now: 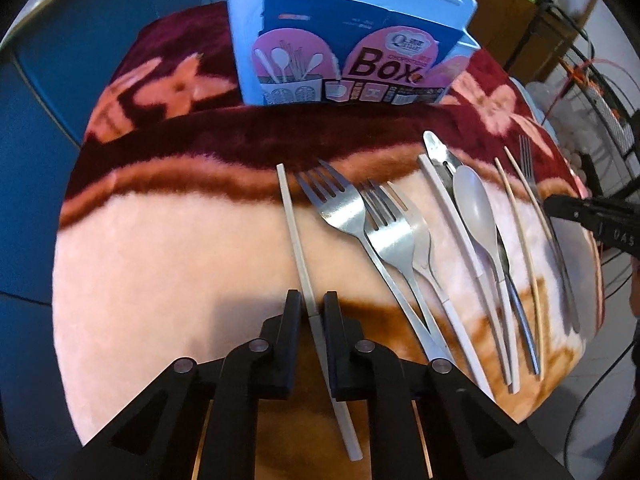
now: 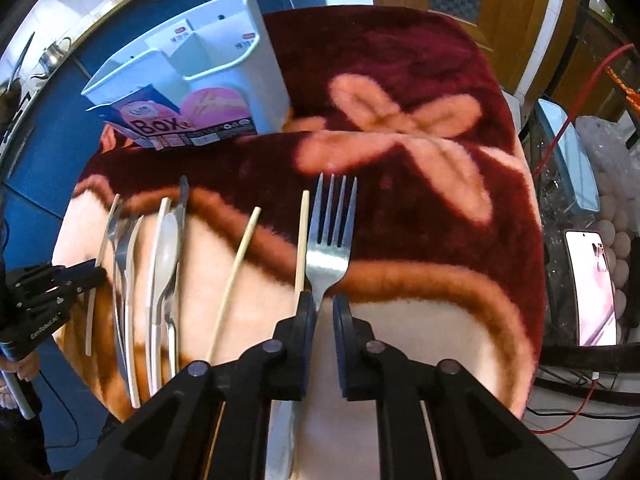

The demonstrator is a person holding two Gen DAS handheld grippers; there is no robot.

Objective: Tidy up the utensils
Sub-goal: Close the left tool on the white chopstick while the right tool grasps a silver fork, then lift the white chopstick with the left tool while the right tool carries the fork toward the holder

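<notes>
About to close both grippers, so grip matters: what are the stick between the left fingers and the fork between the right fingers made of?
The pale chopstick looks like matte off-white plastic: flat, square-edged, no grain or glare. The fork looks like brushed stainless steel: grey, with bright reflections. Both are probably slippery.

The blanket (image 1: 168, 264) left of the white chopstick (image 1: 294, 232) lies bare, open to approach. To its right, forks (image 1: 360, 216), a spoon (image 1: 476, 208) and wooden chopsticks (image 1: 520, 232) lie packed close, with narrow gaps. The utensil box (image 1: 344, 40) blocks the far edge. Right of the lone fork (image 2: 330, 236), the blanket is unobstructed.
</notes>
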